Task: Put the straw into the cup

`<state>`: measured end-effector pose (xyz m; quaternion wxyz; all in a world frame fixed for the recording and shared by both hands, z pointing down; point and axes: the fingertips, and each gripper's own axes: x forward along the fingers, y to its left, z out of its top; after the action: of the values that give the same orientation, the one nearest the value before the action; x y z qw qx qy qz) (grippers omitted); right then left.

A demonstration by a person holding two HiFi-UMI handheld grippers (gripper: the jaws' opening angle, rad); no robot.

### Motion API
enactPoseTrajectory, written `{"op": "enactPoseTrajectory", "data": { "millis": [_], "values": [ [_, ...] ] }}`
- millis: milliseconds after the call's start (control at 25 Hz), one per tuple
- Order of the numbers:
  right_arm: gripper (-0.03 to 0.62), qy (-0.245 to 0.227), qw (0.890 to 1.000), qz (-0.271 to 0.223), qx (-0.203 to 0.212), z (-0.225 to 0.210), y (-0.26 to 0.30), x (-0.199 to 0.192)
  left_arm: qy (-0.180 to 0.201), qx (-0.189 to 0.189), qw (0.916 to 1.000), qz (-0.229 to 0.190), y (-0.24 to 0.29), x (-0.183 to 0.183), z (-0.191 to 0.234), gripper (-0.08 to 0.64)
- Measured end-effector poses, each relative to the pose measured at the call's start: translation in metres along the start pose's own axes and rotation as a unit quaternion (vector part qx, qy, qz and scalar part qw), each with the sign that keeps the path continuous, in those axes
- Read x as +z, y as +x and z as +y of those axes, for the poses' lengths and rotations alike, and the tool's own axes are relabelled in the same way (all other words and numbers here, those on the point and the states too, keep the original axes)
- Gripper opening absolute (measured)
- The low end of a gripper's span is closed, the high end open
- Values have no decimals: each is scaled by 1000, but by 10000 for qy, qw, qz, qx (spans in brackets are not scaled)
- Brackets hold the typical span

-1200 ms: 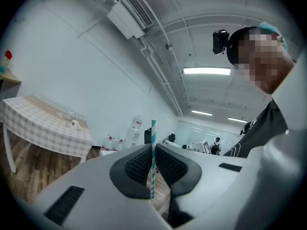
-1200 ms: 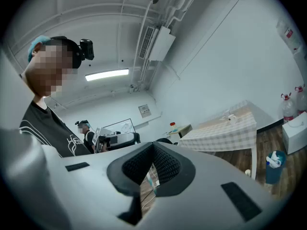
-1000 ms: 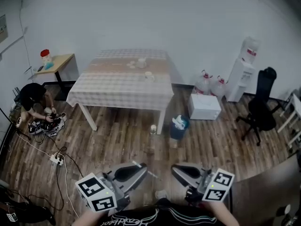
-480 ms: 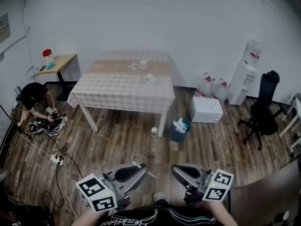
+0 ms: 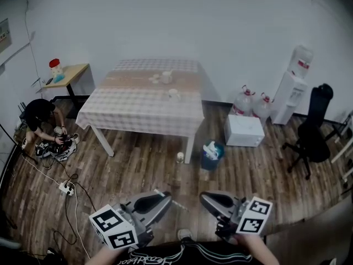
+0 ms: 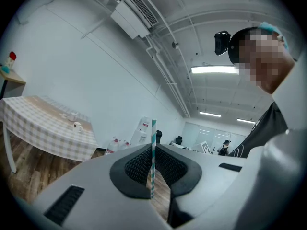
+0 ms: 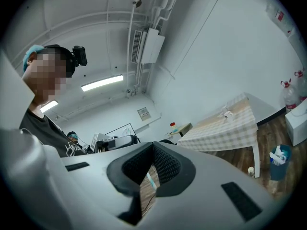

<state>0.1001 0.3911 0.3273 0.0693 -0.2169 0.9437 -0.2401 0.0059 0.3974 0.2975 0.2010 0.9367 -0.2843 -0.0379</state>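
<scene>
left gripper (image 5: 164,199) clamped on the straw (image 6: 153,133), bottom end hidden | right gripper (image 5: 207,197) jaws together, empty | cup (image 5: 174,93) tiny on far surface (image 5: 132,101); kinda blurry

The straw (image 6: 153,157) has teal and white stripes. The tablecloth (image 5: 138,106) is checked in beige and white, the floor (image 5: 138,164) is brown wood grain, the bin (image 5: 211,154) blue, the office chair (image 5: 311,131) black.

two grippers: left gripper (image 5: 164,199), right gripper (image 5: 205,197); one straw (image 6: 153,147). two tables (image 5: 132,105) (image 5: 71,70), two cups (image 5: 167,77) (image 5: 174,94). two water jugs (image 5: 242,101) (image 5: 263,106), one dispenser (image 5: 292,87), one office chair (image 5: 314,131), one white box (image 5: 244,130), one bin (image 5: 212,153).
</scene>
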Motion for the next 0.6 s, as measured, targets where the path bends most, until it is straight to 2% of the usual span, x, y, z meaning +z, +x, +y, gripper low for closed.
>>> {"op": "enactPoseTrajectory", "data": {
  "millis": [600],
  "values": [
    [12, -47, 9996, 69, 251, -97, -4, 55, 144, 274, 9995, -105, 97, 25, 42, 18]
  ]
}}
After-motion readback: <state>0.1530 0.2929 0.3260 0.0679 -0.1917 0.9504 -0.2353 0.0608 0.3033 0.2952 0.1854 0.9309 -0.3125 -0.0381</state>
